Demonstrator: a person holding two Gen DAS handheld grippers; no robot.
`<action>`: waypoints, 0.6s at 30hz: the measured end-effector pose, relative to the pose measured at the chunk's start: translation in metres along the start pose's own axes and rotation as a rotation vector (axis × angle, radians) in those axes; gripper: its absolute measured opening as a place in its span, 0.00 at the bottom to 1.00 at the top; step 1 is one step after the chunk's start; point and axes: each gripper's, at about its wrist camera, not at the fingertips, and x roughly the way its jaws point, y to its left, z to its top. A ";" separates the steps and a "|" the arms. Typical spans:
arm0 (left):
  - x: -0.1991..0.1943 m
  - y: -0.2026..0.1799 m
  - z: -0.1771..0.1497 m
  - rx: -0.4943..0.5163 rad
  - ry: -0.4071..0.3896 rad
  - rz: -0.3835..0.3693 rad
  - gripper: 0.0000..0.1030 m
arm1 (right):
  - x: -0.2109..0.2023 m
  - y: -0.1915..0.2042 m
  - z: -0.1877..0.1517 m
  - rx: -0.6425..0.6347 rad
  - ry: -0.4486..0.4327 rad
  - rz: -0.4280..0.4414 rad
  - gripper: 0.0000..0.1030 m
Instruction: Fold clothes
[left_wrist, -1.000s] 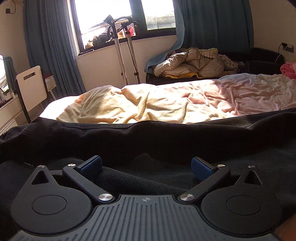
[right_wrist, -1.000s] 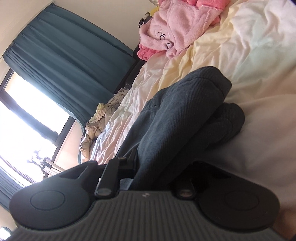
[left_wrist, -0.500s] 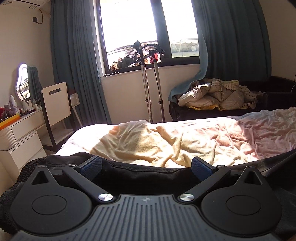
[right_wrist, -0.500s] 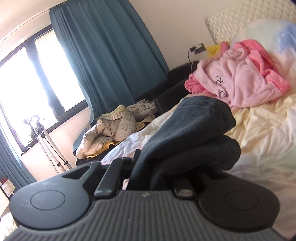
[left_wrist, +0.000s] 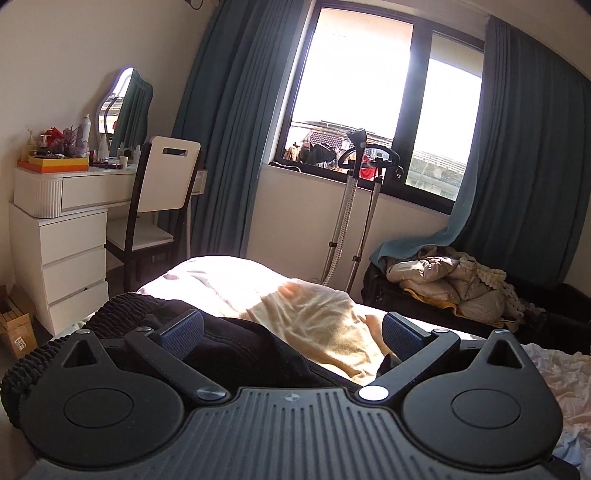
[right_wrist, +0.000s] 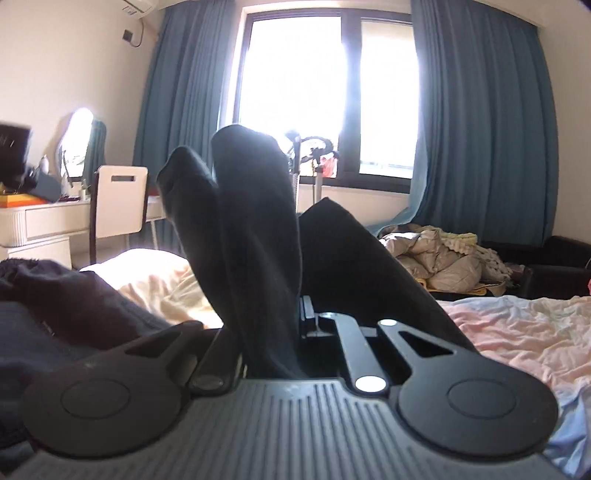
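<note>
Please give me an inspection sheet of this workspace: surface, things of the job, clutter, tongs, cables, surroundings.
Surface: bed with a rumpled sheet, part in sun.
Job's things: dark garment, one end held up, the rest on the bed.
Clutter: pile of clothes beside the bed.
Tongs: left tongs open above the garment; right tongs shut on the garment.
Cables: one on the wall by the air conditioner.
Surroundings: window, curtains, dresser, chair, steamer stand.
</note>
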 end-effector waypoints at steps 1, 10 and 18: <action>0.000 0.003 0.000 -0.011 0.005 -0.011 1.00 | 0.002 0.023 -0.012 -0.048 0.024 0.039 0.10; 0.010 0.011 -0.008 -0.087 0.061 -0.160 1.00 | -0.015 0.028 -0.004 -0.154 0.051 0.147 0.10; 0.004 0.000 -0.033 -0.008 0.128 -0.240 1.00 | -0.039 0.032 -0.029 -0.235 0.068 0.213 0.18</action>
